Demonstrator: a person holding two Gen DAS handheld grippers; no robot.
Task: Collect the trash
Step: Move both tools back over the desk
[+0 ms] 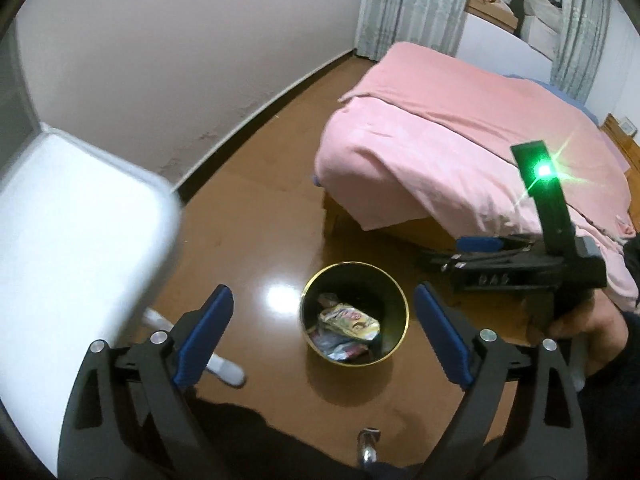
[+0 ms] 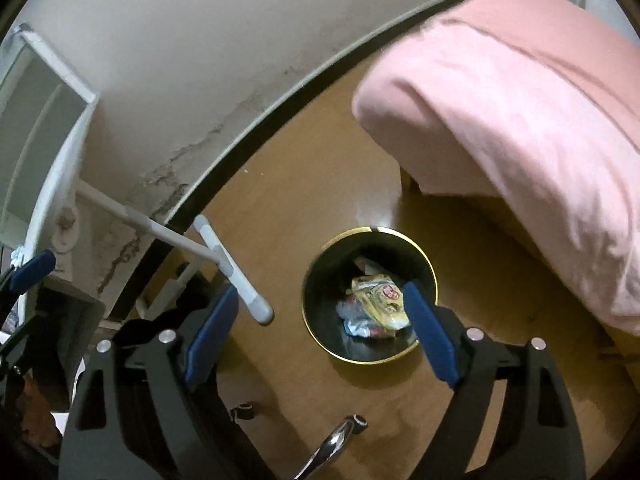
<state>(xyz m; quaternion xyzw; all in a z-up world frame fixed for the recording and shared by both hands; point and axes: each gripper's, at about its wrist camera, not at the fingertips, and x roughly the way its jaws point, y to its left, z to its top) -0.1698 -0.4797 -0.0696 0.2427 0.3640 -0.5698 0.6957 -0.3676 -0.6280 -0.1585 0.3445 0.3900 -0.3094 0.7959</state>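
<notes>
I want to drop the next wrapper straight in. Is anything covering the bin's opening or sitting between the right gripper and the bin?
Nothing visible does. The bin has no lid, and the open, empty right gripper sits above it.

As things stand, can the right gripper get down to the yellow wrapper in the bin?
Probably yes. The right gripper is open, nothing between its fingers, and the yellow wrapper lies on top of the trash in the open-topped bin, below it. Nothing blocks the way; the white desk leg stands off to the side.

Black gold-rimmed bin [image 2: 320,280]; yellow wrapper [image 2: 380,300]; pink bedspread [image 1: 440,128].
</notes>
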